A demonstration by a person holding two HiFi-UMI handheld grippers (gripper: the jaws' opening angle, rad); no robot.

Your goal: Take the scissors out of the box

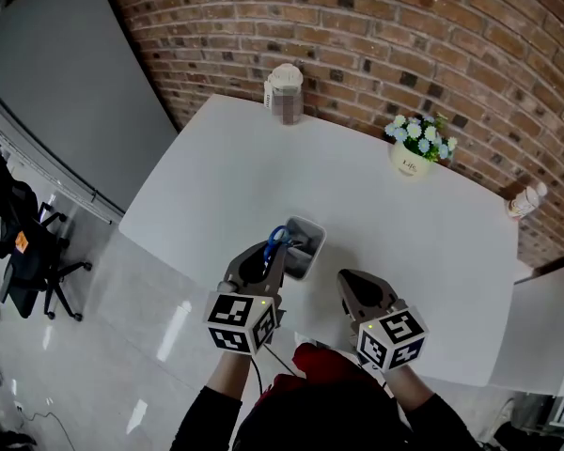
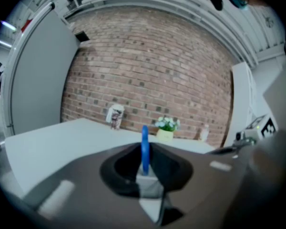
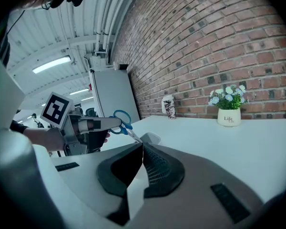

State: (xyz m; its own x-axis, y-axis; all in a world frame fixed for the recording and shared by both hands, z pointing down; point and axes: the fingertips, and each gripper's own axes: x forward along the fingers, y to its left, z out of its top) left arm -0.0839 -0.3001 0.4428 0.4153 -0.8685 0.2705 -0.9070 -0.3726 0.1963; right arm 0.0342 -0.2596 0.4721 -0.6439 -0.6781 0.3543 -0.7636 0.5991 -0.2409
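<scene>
So the left gripper [image 1: 271,256] had its jaws pinched in tight on the blue handle of the scissors [image 1: 278,237]. The scissors were lifted up just over the near-left edge of the little grey box [image 1: 313,230], with the blades slanting down to its rim. Couldn't tell if the tips were still inside. The right gripper [image 1: 350,282] hung near the box's right side, jaws closed together on nothing. The box sat on a white table [image 1: 263,158].

Scissors [image 1: 278,237] in left hand-held gripper [image 1: 271,255]
</scene>
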